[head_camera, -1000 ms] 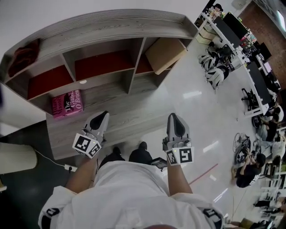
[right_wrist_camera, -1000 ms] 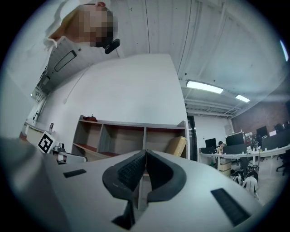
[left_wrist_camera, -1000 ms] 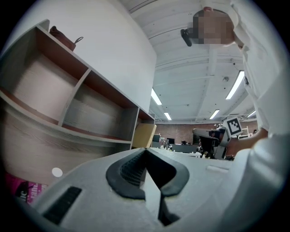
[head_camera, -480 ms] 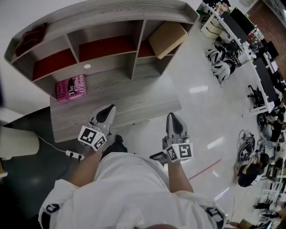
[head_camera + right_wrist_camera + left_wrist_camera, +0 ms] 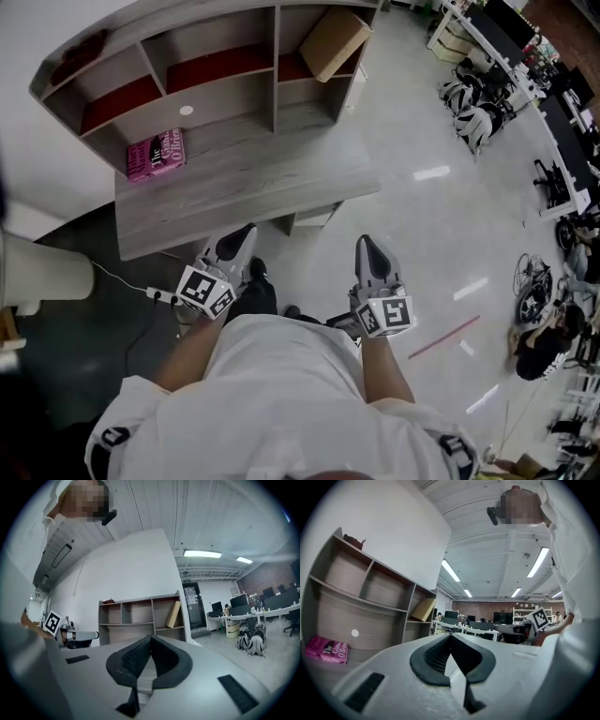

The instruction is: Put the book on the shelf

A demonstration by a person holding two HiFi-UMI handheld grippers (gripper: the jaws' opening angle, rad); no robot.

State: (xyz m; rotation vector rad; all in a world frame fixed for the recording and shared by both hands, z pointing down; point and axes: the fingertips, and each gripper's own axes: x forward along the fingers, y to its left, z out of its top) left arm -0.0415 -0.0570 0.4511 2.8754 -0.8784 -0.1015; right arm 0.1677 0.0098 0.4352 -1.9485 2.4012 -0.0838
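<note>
Head view: a grey wood-grain shelf unit stands against a white wall, with a broad wooden ledge of the same grain jutting out in front of it at its foot. The pink book lies flat, cover up, at the left end of that ledge, close to the unit's back panel and below the left compartments. It is well apart from both grippers. A tan cardboard box leans tilted in the right-hand compartment, and a dark red bag sits on top of the unit at the left. A small white disc marks the back panel just right of the book.

The left gripper and right gripper hang low in front of the person, short of the ledge. Each has its jaws pressed together, with nothing between them.

The floor is pale and glossy, with a red line across it. A power strip lies on the darker floor at the left. Office desks with monitors and backpacks fill the right side of the room.
</note>
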